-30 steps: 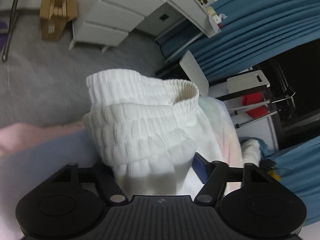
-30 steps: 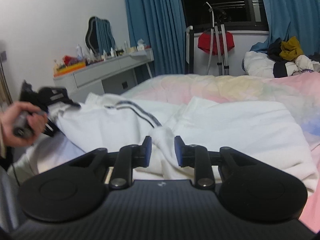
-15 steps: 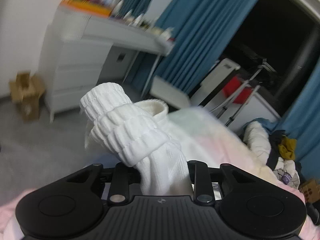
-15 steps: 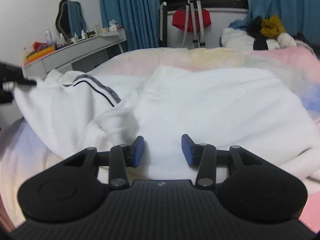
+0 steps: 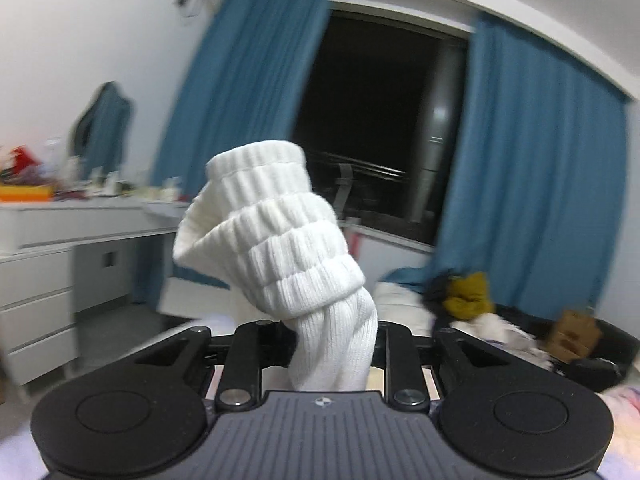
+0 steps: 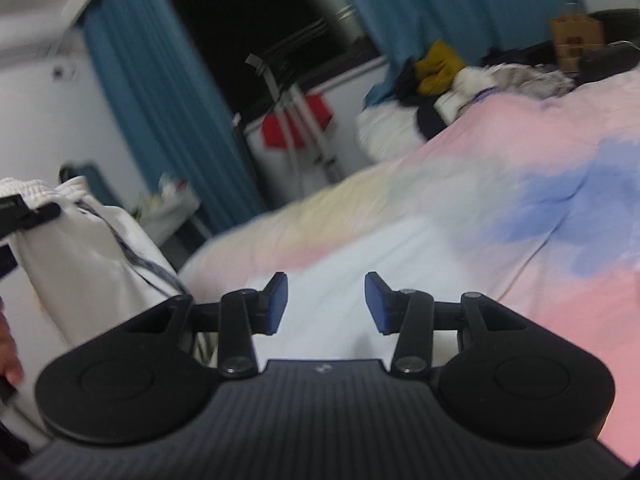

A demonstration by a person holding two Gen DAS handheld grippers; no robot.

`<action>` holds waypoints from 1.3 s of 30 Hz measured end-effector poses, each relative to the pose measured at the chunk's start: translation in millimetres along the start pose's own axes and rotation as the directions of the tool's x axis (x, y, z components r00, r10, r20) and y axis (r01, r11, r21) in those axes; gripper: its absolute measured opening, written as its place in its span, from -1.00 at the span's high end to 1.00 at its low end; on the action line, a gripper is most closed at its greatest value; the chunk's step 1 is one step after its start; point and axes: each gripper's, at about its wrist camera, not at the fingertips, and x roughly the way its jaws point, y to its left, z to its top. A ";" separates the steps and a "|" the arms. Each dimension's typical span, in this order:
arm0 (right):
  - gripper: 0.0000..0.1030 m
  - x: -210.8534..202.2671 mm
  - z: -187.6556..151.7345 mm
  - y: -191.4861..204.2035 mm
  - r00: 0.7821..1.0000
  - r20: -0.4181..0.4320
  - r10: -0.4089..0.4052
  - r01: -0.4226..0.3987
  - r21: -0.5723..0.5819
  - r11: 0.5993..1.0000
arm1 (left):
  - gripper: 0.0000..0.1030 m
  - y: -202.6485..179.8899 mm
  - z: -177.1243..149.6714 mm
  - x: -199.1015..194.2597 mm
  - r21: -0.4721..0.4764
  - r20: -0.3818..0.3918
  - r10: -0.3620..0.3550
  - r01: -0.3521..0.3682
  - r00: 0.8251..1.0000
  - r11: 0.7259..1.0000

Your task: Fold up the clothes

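Observation:
The ribbed cuff (image 5: 276, 236) of a white garment sticks up in the left wrist view. My left gripper (image 5: 332, 344) is pinching it just below the ribbing, the jaws still closing on the cloth, which hides the pads. Seen from the right wrist, the garment (image 6: 80, 248), white with a dark stripe, hangs lifted at the far left from the left gripper (image 6: 24, 212). My right gripper (image 6: 326, 304) is open over the pastel bedspread (image 6: 520, 200), nothing between its blue pads (image 6: 276, 300). A hand (image 6: 8, 356) shows at the left edge.
A white dresser (image 5: 40, 280) with clutter on top stands to the left. Blue curtains (image 5: 520, 184) frame a dark window. A pile of clothes (image 6: 436, 68) lies past the bed's far end, next to a drying rack with a red cloth (image 6: 296, 120) and a cardboard box (image 6: 576, 40).
My left gripper closed on the cuff, rolled upright and lifted it off the bed. My right gripper let go of the white cloth, opened and swung right over the bare bedspread.

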 end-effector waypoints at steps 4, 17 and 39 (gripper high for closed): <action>0.10 -20.5 23.4 -25.9 0.996 0.060 -0.059 0.054 0.068 0.996 | 0.52 -89.9 -36.7 11.3 0.042 -0.043 -0.092 0.094 0.995 0.995; 0.09 -25.6 38.8 -98.8 0.988 0.144 -0.060 0.012 0.312 0.950 | 0.45 -249.7 -228.7 33.9 0.370 -0.274 -0.161 0.259 0.948 0.892; -0.55 12.1 23.0 -87.8 1.000 -0.009 0.010 -0.007 0.337 0.942 | -0.78 -59.2 -202.1 -36.5 0.575 -0.446 -0.129 0.394 0.886 0.717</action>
